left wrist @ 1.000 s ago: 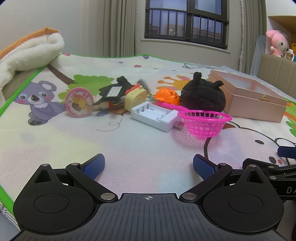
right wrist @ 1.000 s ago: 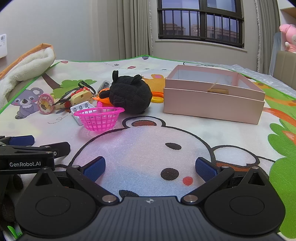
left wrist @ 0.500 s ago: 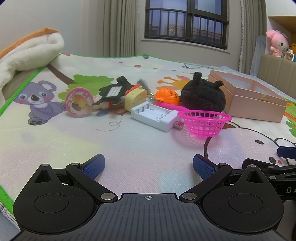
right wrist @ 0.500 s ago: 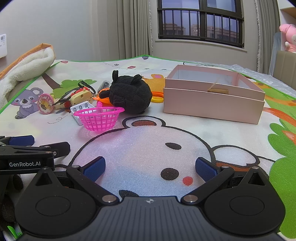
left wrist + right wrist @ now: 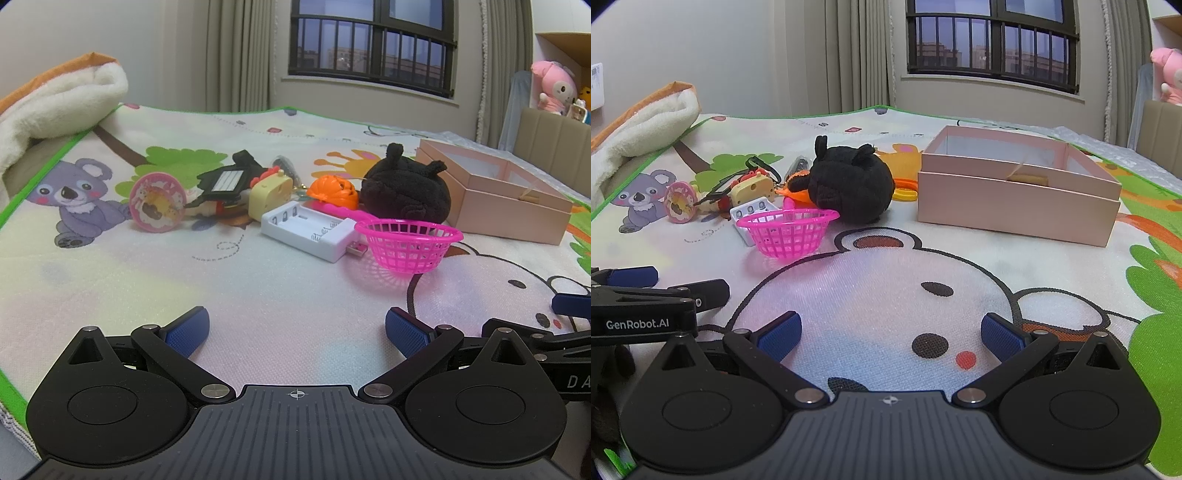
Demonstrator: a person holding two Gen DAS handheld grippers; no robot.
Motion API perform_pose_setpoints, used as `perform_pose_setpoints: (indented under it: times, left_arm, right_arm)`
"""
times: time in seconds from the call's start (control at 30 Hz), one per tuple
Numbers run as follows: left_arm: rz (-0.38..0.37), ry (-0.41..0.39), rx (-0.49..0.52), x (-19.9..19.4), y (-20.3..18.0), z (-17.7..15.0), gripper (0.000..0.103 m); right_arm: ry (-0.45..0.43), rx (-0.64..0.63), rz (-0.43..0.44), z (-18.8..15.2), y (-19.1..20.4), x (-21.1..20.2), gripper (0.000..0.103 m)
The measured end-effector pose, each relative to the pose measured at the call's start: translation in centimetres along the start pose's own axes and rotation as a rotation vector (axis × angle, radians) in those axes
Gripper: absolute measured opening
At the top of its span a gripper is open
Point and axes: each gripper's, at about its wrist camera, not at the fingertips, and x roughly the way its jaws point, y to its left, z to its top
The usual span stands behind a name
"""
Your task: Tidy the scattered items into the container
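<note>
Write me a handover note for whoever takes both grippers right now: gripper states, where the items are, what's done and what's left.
Left gripper: open, empty, low over the play mat.
Right gripper: open, empty.
Pink cardboard box: far right, apparently no items inside yet.
Still scattered, left of the box: black plush toy, pink plastic mesh basket, white battery charger, orange toy helmet, yellow cheese-shaped keychain, round pink badge, black solar gadget.
Done: nothing. Left: everything.

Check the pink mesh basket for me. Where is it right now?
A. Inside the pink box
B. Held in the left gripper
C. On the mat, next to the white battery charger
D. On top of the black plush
C: the pink mesh basket sits on the mat beside the white battery charger.
</note>
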Motion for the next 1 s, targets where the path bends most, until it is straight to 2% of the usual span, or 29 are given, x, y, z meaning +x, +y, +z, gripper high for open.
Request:
perform_pose_setpoints:
  times: [0.4,0.6,0.9,1.0]
  left_arm:
    - [-0.004,0.019,0.007,0.4,0.1,0.2,0.103]
    - [-0.014,0.052,0.02,0.6,0.3,0.6,0.103]
    - [-0.049,0.118,-0.004,0.9,0.8,1.5,0.103]
    - [-0.055,0.145,0.003,1.1,0.9,1.8,0.103]
  right_arm:
    - [0.047,-0.02,0.014,0.3,0.0,0.4,0.103]
    - [0.112,-0.033,0.037,1.0,-0.2,0.7,0.103]
    - [0.161,-0.041,0.082,1.4,-0.8,1.0,0.103]
    - [0.166,-0.06,0.069,1.5,-0.5,1.1,0.103]
